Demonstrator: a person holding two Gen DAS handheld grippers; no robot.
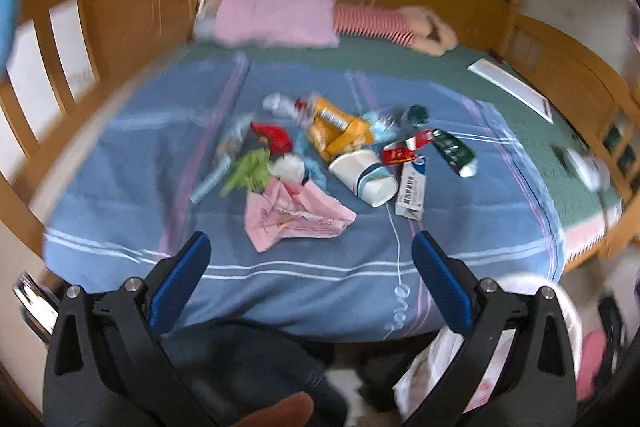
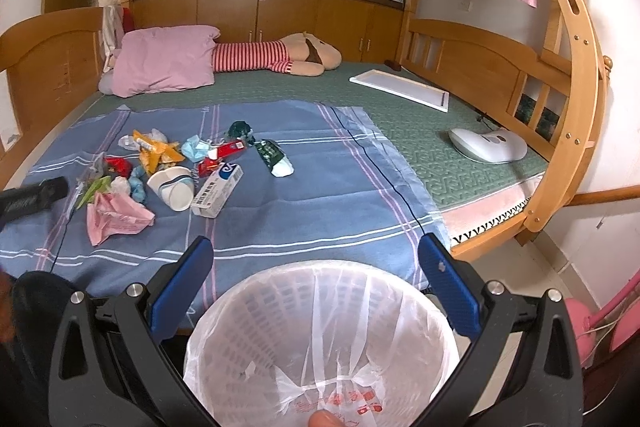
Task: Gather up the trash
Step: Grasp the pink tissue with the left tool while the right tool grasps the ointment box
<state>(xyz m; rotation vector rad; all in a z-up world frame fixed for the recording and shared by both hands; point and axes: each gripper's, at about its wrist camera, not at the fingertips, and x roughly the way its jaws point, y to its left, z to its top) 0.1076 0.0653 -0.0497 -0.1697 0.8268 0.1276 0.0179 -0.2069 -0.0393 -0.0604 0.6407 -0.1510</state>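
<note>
A heap of trash lies on the blue striped cloth [image 1: 340, 279] on the bed: a crumpled pink bag [image 1: 296, 217], a white paper cup [image 1: 364, 179], a toothpaste box [image 1: 412, 193], a green tube [image 1: 454, 151], a yellow snack bag [image 1: 338, 133] and a red wrapper [image 1: 272, 138]. My left gripper [image 1: 314, 255] is open, hovering just short of the pink bag, holding nothing. In the right wrist view the same heap shows left of centre, with the pink bag [image 2: 116, 219] and cup [image 2: 172, 185]. My right gripper [image 2: 316, 255] is open over a white lined trash bin [image 2: 320, 339] at the bed's near edge.
A pink pillow [image 2: 164, 63] and a striped plush toy [image 2: 276, 57] lie at the bed's head. A white board [image 2: 400, 89] and a white handheld device [image 2: 488, 145] rest on the green mattress cover at right. A wooden ladder [image 2: 572, 75] and bed rails enclose the bed.
</note>
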